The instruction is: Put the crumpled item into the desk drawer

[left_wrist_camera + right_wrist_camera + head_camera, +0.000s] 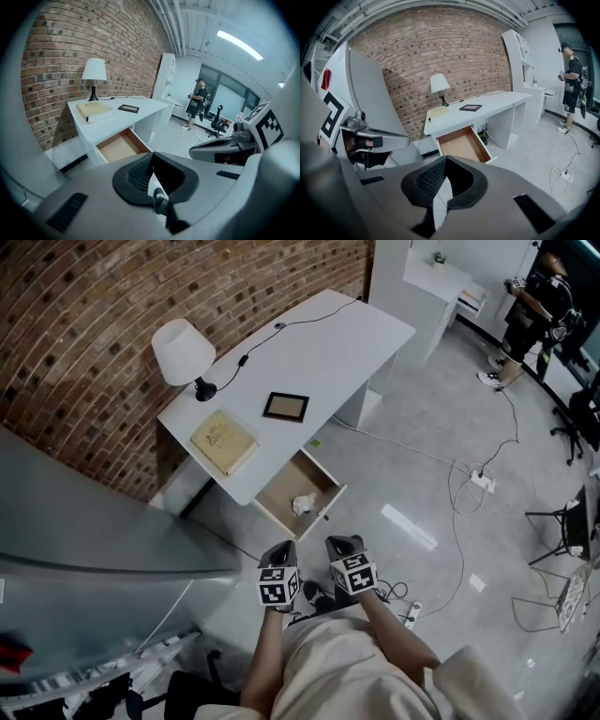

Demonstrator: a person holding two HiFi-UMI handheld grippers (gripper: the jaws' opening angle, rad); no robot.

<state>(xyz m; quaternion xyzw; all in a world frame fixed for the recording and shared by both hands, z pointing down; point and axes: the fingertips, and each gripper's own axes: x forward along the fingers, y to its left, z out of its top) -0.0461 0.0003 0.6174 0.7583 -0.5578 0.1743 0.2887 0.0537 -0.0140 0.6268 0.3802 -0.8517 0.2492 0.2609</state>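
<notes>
Crumpled paper (303, 504) is already lying in the open drawer (322, 512); left gripper (281, 552) and right gripper (343, 546) are hovering, fingers closed, empty.

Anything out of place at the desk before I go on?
Only the drawer stands open, with the crumpled paper lying inside. The lamp, book and frame sit tidy on the desk; nothing looks spilled or damaged. The left gripper and right gripper are shut, empty.

White desk (328, 352) with lamp (183, 352), tan book (223, 442), dark frame (286, 407)
</notes>
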